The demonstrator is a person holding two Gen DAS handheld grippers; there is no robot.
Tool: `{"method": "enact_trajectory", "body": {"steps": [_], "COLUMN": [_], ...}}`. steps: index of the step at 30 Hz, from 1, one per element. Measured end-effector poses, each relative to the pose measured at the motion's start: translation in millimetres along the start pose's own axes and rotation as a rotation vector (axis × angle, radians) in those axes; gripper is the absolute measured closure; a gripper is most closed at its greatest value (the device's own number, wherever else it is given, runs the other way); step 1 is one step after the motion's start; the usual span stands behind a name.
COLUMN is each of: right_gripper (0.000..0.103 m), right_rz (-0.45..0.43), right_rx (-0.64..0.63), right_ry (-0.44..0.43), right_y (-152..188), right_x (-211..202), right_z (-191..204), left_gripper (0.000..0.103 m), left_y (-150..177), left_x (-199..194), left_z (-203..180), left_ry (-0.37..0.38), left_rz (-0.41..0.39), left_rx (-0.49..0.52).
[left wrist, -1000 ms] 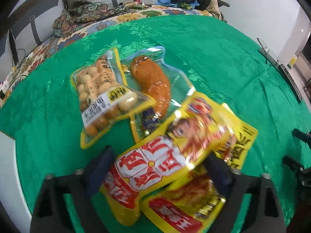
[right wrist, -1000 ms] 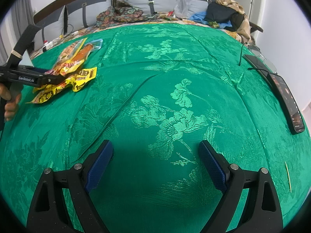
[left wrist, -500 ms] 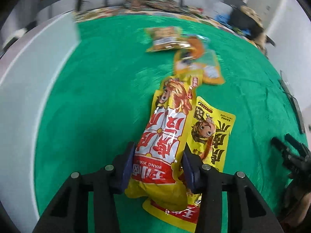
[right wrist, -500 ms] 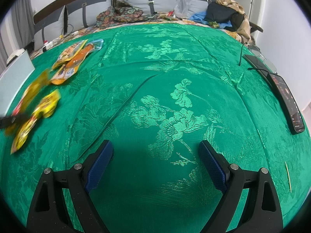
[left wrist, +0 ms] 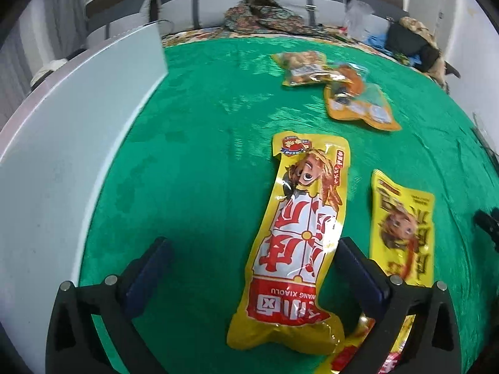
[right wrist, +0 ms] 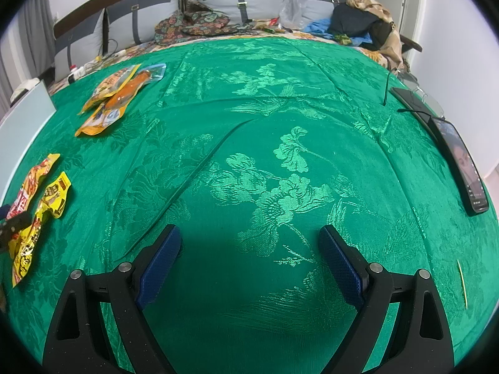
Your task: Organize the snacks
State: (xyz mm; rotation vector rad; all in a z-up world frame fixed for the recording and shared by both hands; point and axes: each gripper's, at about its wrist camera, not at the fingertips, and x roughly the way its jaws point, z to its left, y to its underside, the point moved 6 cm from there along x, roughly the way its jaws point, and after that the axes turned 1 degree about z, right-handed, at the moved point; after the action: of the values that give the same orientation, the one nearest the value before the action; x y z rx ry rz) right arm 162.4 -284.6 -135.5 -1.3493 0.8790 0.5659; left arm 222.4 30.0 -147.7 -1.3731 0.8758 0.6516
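On the green cloth [left wrist: 202, 155], near its left edge and beside a pale board [left wrist: 62, 155], the long yellow pack [left wrist: 296, 237] lies flat between the fingers of the left gripper [left wrist: 249, 268]. Its jaws are opening; the pads stand off both sides of the pack and press on nothing. A second yellow pack [left wrist: 402, 227] lies just to its right, partly under the right finger, and two more pouches, the bean pouch [left wrist: 299, 65] and the orange pouch [left wrist: 355, 96], overlap farther up the cloth.

The long pack looks light, a glossy film sleeve, limp and slick, likely to bend and slide if pinched at one end. I would take it across the middle, where the filling gives some body.

The right gripper [right wrist: 249, 261] hangs wide over bare cloth, well away from the snacks, holding nothing.

The near end of both yellow packs is cut off by the gripper body. What is in them I cannot tell. The far pouches are blurred, their print unreadable.
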Motion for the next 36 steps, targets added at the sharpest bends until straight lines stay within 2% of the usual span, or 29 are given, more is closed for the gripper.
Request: {"method": "enact_trajectory", "body": {"steps": [3, 7, 14, 19, 34, 36], "right_gripper": [0.010, 0.010, 0.010, 0.010, 0.009, 0.012], "right_rz": [0.000, 0.000, 0.000, 0.000, 0.002, 0.045], "right_rx": [0.000, 0.000, 0.000, 0.000, -0.003, 0.016], "right_ry": [0.000, 0.000, -0.001, -0.001, 0.002, 0.006], "right_y": [-0.1, 0.0, 0.0, 0.1, -0.6, -0.1], "right_x": [-0.1, 0.0, 0.0, 0.1, 1.0, -1.8], "right_z": [-0.2, -0.2, -0.3, -0.2, 0.6, 5.7], "left_gripper": [0.000, 0.000, 0.000, 0.000, 0.000, 0.000], "left_y": [0.6, -1.2, -1.5, -3.8, -2.9, -3.0], "left_x": [-0.5, -0.2, 0.3, 1.9, 0.4, 0.5], "left_z": [10.0, 10.4, 10.5, 14.8, 19.4, 19.5], "left_ry": [-0.034, -0.053, -0.053, -0.025, -0.026, -0.025], "left_rz": [-0.011, -0.024, -0.025, -0.013, -0.024, -0.024], "left_rx": [-0.055, -0.073, -0.074, -0.028, -0.034, -0.034]}}
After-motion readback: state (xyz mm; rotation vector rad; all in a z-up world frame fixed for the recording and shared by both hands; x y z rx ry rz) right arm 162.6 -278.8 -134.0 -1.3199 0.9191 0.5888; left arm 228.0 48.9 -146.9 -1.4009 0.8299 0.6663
